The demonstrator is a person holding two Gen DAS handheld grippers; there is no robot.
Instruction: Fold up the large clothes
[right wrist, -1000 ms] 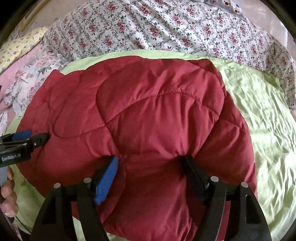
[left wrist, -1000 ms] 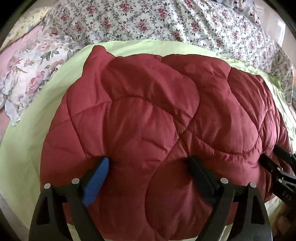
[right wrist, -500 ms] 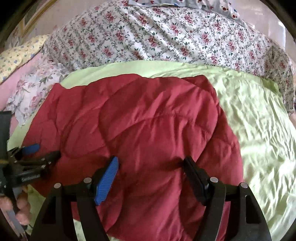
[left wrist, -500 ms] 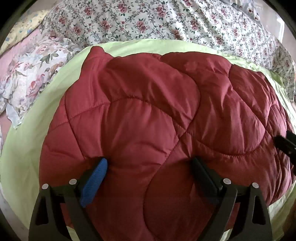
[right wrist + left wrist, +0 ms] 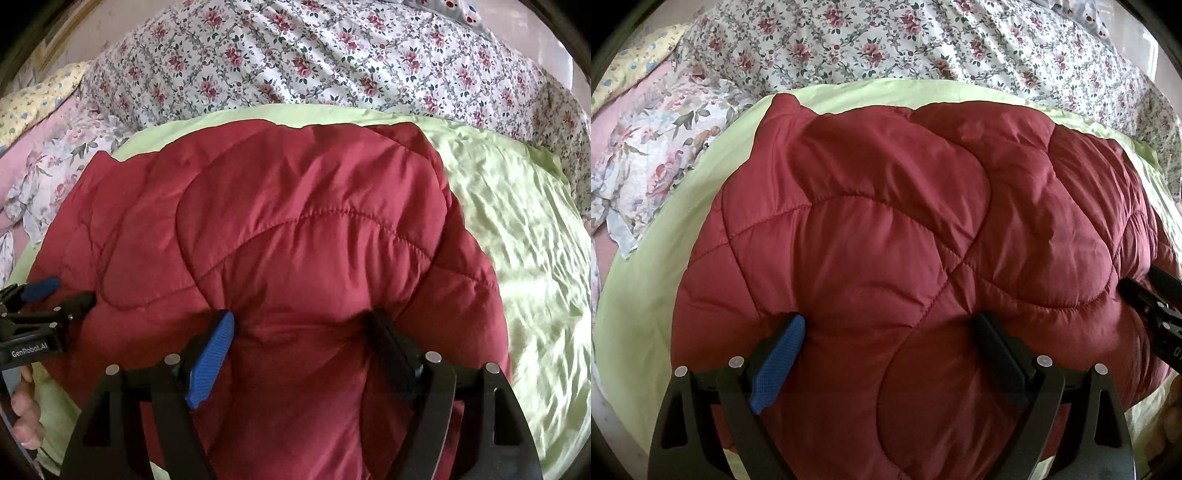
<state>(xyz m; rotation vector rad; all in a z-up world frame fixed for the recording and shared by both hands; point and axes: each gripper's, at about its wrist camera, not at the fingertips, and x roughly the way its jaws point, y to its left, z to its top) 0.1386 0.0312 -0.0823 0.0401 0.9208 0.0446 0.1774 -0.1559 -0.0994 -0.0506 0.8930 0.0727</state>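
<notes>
A dark red quilted comforter (image 5: 886, 229) lies folded on a light green sheet (image 5: 653, 280) on the bed; it also fills the right wrist view (image 5: 295, 240). My left gripper (image 5: 890, 332) has its jaws spread wide and pressed around a thick bulge of the comforter's near edge. My right gripper (image 5: 299, 328) grips the near edge the same way, further right. Each gripper shows at the edge of the other's view: the right one (image 5: 1152, 314) and the left one (image 5: 44, 306).
A floral duvet (image 5: 923, 44) is heaped along the back of the bed. Flowered and pink pillows (image 5: 646, 147) lie at the left. Bare green sheet (image 5: 517, 240) spreads to the right of the comforter.
Both grippers lifted slightly and came back down over the comforter's near edge. The comforter's fold has stayed in place, and both grips hold.
</notes>
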